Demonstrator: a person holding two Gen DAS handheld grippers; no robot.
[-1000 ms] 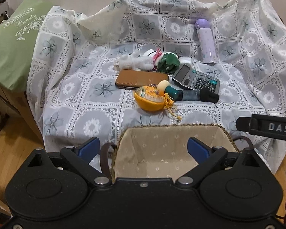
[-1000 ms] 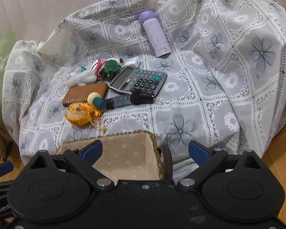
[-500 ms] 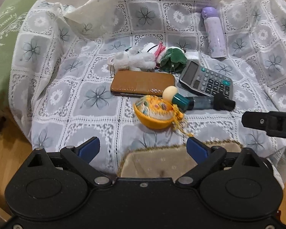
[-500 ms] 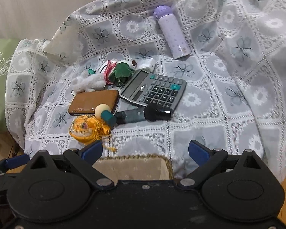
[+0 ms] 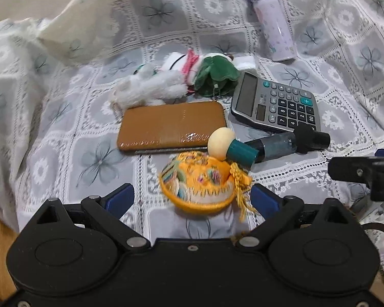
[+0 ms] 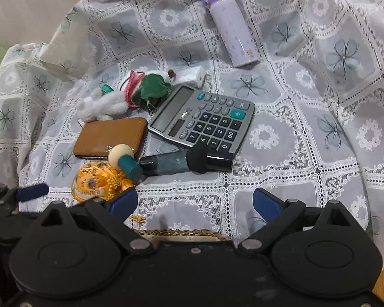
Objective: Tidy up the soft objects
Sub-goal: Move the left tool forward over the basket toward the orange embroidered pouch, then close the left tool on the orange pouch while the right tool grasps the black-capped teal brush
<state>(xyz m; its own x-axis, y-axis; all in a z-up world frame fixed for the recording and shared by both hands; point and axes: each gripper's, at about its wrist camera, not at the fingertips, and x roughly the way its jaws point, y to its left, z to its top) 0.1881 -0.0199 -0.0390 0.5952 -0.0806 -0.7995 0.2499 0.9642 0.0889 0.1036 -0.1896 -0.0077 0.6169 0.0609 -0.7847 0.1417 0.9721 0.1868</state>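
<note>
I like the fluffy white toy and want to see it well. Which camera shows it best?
The left wrist view shows the fluffy white toy best: it lies near the middle, large and uncovered, just behind the brown wallet. The right wrist view shows it too, but smaller, off to the left side.

On the cloth (image 5: 64, 128) we see the pouch (image 5: 199, 184) nearest to us, the wallet (image 5: 171, 125) behind it, and the two plush toys (image 5: 181, 81) behind the wallet. The brush (image 5: 263, 145) lies right of the pouch, perhaps touching it. The calculator (image 5: 276, 102) is behind the brush, the bottle (image 5: 274, 23) farthest back.
</note>
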